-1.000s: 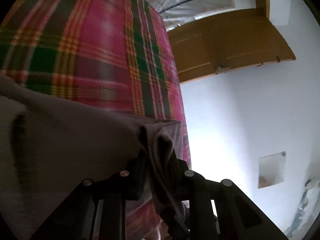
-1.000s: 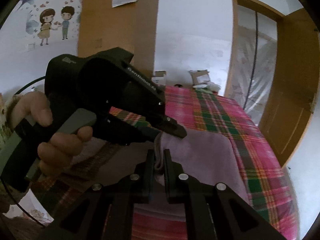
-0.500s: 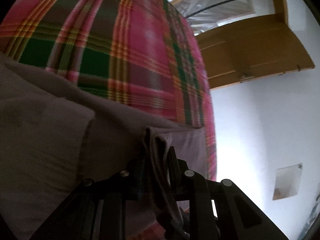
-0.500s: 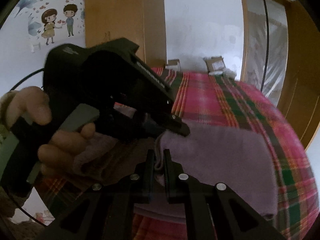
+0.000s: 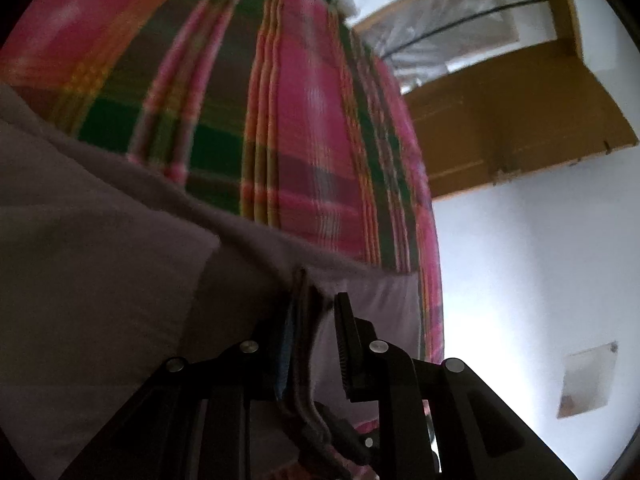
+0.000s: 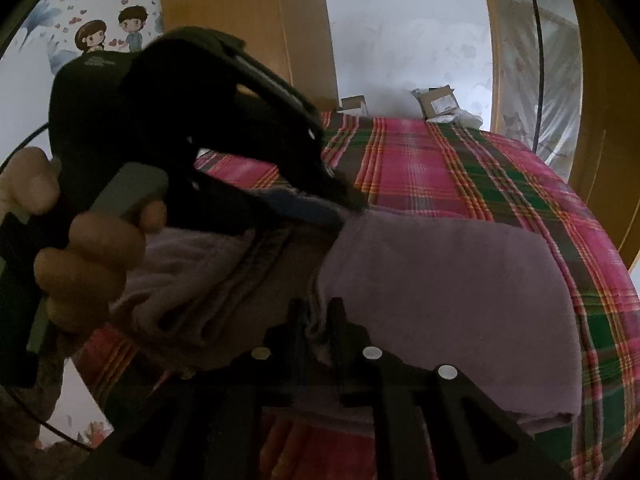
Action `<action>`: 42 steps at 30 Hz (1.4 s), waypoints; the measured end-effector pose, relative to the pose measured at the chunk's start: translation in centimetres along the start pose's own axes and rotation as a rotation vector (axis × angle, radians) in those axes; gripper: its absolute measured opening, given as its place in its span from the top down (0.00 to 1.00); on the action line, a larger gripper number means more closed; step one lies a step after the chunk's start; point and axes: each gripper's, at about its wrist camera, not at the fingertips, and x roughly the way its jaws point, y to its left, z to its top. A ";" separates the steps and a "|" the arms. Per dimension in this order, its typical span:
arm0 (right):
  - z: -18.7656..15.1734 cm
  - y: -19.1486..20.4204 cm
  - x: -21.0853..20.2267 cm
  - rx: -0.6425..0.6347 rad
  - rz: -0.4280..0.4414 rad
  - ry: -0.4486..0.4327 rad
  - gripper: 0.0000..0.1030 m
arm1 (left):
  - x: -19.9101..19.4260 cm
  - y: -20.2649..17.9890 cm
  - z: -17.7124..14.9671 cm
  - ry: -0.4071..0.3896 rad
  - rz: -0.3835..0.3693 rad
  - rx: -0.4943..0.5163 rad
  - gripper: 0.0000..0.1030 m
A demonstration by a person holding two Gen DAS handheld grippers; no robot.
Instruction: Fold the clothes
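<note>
A bed covered by a plaid blanket [image 6: 460, 168] in pink, green and orange fills the middle of the room. On the blanket lies a mauve garment [image 6: 440, 280], partly folded: a flat doubled panel spreads toward the right side of the bed, and a looser bunched part sits at the left.

The right gripper [image 6: 318, 312] has its jaws pressed together on a fold at the garment's near edge. The left gripper [image 5: 316, 312], held in a person's hand [image 6: 80, 240], reaches in from the left to another fold of the same garment; its jaws stand slightly spread, with a bunched ridge of cloth lying against the left jaw and a gap before the right one.

Behind the bed stands a tall wooden wardrobe [image 6: 248, 28], with a cartoon wall sticker [image 6: 112, 36] of two children on the white wall to its left. Small cardboard boxes [image 6: 436, 102] sit past the far end of the bed. At the right a wooden door frame [image 6: 490, 60] opens onto clear plastic sheeting [image 6: 556, 80].
</note>
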 end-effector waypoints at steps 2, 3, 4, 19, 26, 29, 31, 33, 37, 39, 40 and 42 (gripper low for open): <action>0.2 -0.2 -1.1 -0.008 0.011 -0.024 0.87 | -1.1 -0.3 -0.1 -0.042 0.006 0.013 0.82; 0.4 -0.3 -1.9 -0.011 0.016 -0.041 0.87 | -1.7 -0.5 -0.1 -0.062 0.010 0.020 0.82; 0.6 -0.6 -2.7 -0.013 0.024 -0.059 0.87 | -2.0 -0.6 -0.3 -0.072 0.015 0.029 0.80; -1.7 -9.0 -3.9 0.141 -0.263 0.026 0.82 | 2.3 -3.0 -4.5 0.102 0.045 0.235 0.80; -1.2 -9.1 -3.7 0.139 -0.235 0.042 0.82 | 3.1 -1.6 -4.5 0.110 0.061 0.207 0.80; 0.7 -9.7 -3.5 0.154 -0.215 0.009 0.82 | 2.9 -1.9 -4.8 0.110 0.078 0.217 0.80; 2.0 -10.2 -2.6 0.166 -0.209 0.013 0.82 | 2.7 -1.8 -4.9 0.109 0.077 0.216 0.80; 2.5 -10.7 -1.6 0.181 -0.207 0.033 0.82 | 2.5 -1.5 -4.9 0.111 0.072 0.212 0.80; 2.9 -11.4 -0.2 0.212 -0.207 0.076 0.82 | 2.3 -1.3 -4.7 0.114 0.068 0.213 0.80; 3.0 -11.8 0.5 0.227 -0.207 0.098 0.82 | 2.3 -1.3 -4.8 0.114 0.065 0.215 0.80; 3.1 -11.9 0.8 0.235 -0.207 0.109 0.82 | 2.4 -1.2 -4.7 0.115 0.063 0.214 0.80; 3.3 -12.3 1.5 0.251 -0.207 0.130 0.82 | 2.3 -1.1 -4.7 0.116 0.058 0.209 0.80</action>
